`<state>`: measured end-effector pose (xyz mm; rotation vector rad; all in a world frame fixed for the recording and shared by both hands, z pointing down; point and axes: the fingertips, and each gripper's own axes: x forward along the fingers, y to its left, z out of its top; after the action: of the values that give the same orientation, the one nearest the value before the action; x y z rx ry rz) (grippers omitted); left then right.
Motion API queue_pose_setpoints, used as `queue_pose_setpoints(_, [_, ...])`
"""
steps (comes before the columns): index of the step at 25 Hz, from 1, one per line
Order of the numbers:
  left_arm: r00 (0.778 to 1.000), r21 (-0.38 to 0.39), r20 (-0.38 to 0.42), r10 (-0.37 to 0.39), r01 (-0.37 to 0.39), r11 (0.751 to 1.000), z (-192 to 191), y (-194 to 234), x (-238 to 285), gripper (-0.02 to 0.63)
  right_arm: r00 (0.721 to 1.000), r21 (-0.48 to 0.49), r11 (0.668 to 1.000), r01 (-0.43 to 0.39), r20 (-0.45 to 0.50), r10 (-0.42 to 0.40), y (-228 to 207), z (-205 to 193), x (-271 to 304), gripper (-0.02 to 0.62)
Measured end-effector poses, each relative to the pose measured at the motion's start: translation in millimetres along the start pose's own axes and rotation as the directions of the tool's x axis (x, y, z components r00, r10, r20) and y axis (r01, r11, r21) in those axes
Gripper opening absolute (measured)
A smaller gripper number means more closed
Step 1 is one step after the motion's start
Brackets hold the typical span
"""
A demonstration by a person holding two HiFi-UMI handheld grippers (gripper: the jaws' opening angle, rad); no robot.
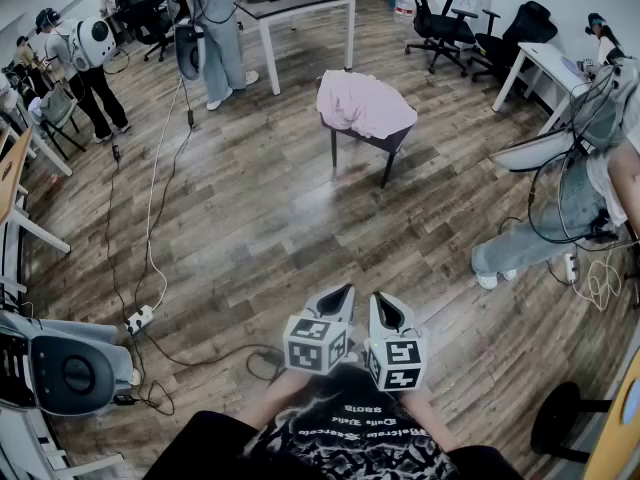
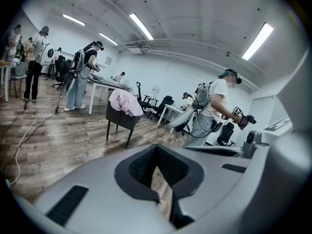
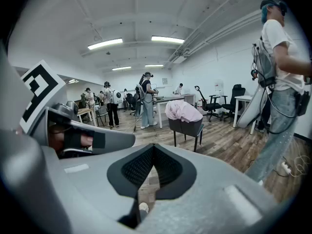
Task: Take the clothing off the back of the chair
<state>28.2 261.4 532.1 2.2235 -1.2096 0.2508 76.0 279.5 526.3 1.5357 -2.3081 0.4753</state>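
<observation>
A pink garment (image 1: 362, 103) lies draped over the back and seat of a dark chair (image 1: 385, 146) standing mid-room on the wood floor. It also appears as the pink garment (image 2: 125, 102) in the left gripper view and the pink garment (image 3: 182, 110) in the right gripper view, far ahead of both. My left gripper (image 1: 343, 296) and right gripper (image 1: 386, 308) are held side by side close to my body, well short of the chair. Both are shut with nothing between their jaws.
A person in jeans (image 1: 560, 208) stands to the right of the chair. A white table (image 1: 300, 3) and another person (image 1: 218, 38) are behind it. A cable (image 1: 150, 238) with a power strip (image 1: 139, 318) runs along the floor at left. Office chairs (image 1: 470, 33) line the back.
</observation>
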Motion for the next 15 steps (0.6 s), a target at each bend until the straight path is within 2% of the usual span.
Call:
queue_pose_setpoints(9, [1.000,-0.011,-0.003,0.004,-0.004,1.000,3,15,3,0.000,1.000,0.003,1.000,0.000,-0.012,0.000,4,0,15,0.002])
queue_pose_setpoints(15, [1.000,-0.013,-0.019,0.004,-0.005,1.000,9,28,11,0.000,1.000,0.073,0.997,-0.002,0.005,0.002,-4,9,31,0.002])
